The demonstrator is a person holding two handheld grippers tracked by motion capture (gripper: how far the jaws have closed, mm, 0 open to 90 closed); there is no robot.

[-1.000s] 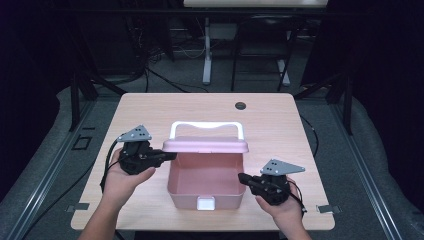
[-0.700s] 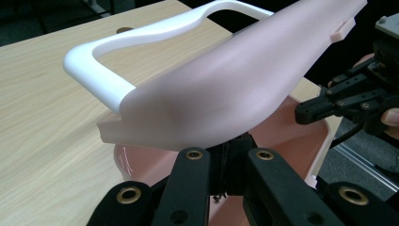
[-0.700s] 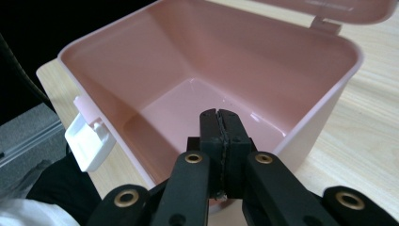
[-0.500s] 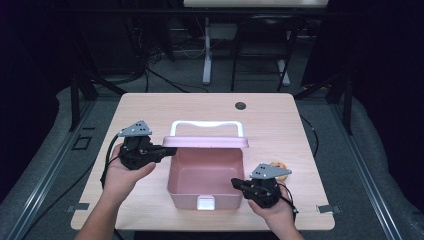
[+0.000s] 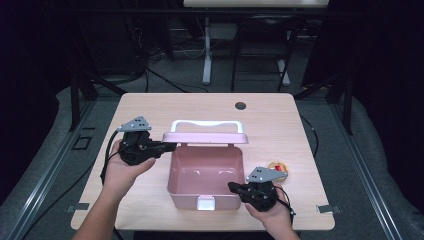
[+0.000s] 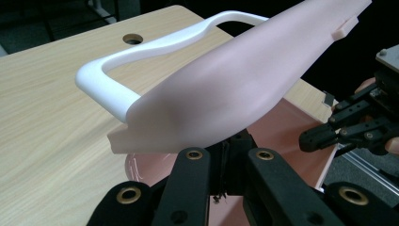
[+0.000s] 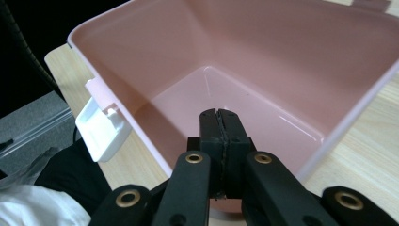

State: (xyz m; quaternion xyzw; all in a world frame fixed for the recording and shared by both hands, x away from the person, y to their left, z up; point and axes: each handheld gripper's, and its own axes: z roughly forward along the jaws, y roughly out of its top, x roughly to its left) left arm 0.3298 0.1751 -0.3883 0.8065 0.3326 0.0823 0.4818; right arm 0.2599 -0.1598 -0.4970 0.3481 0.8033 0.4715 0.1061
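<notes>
While both hands sit at the box, here is the tally:

Boxes: 1, pink (image 5: 205, 172), mid-table, nearer the front edge; lid up.
Lid: 1, pink (image 5: 205, 137), standing at the box's far side, tilted; seen from underneath in the left gripper view (image 6: 235, 84).
Handle: 1, white (image 5: 207, 125), on the lid's top, runs along its length.
Latch: 1, white (image 5: 206, 202), on the box's front wall; in the right gripper view it hangs off the outer wall (image 7: 101, 127).
Box contents: nothing seen inside; bare pink floor & walls (image 7: 263, 70).
Grippers: 2, black, w/ grey plates on top.
L gripper (image 5: 170, 146): jaws pressed together, tips at the lid's left end; in the left gripper view the lid sits right over the jaws; can't tell if they touch it.
R gripper (image 5: 232, 186): jaws pressed together, nothing btwn them, tips over the box's front-right rim, pointing into the box.
Hands: 2, one per gripper, coming in from the front edge.
Small round item: 1, orange/red (image 5: 277, 166), on the table just right of the box, behind the R gripper's plate; too small to ID.
Table: 1, light wood (image 5: 280, 120); 1 dark round hole (image 5: 240, 105) near the far edge.
Writing/brands: none legible.
</notes>
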